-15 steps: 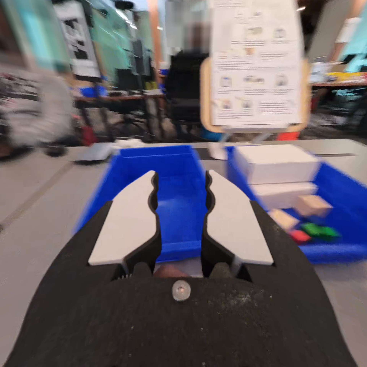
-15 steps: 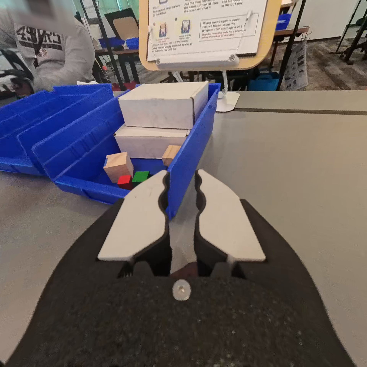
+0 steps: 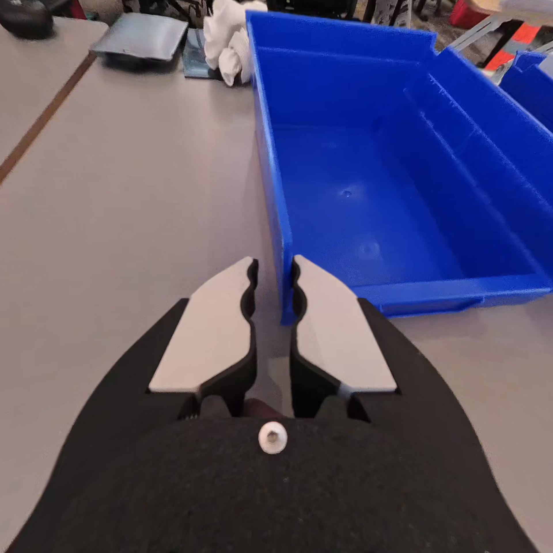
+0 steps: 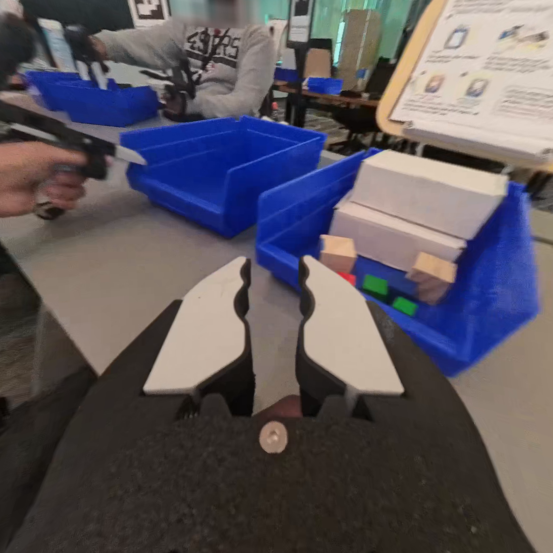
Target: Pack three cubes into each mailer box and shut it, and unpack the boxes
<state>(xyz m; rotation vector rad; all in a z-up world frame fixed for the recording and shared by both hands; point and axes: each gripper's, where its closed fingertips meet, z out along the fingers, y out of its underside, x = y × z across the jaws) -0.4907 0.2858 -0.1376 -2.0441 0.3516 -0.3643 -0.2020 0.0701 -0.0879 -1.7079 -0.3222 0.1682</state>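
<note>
Evidently little is packed yet: both mailer boxes (image 4: pixel 419 197) sit stacked and shut in the right blue bin (image 4: pixel 493 299) beside loose cubes (image 4: pixel 338 253), while left tool (image 3: pixel 273 266) and right tool (image 4: pixel 273 266) hover apart, empty.

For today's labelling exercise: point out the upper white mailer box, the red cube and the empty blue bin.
upper white mailer box (image 4: pixel 425 194), right wrist view, front face.
red cube (image 4: pixel 348 277), right wrist view, top face.
empty blue bin (image 3: pixel 389 209), left wrist view, bare floor.
</note>
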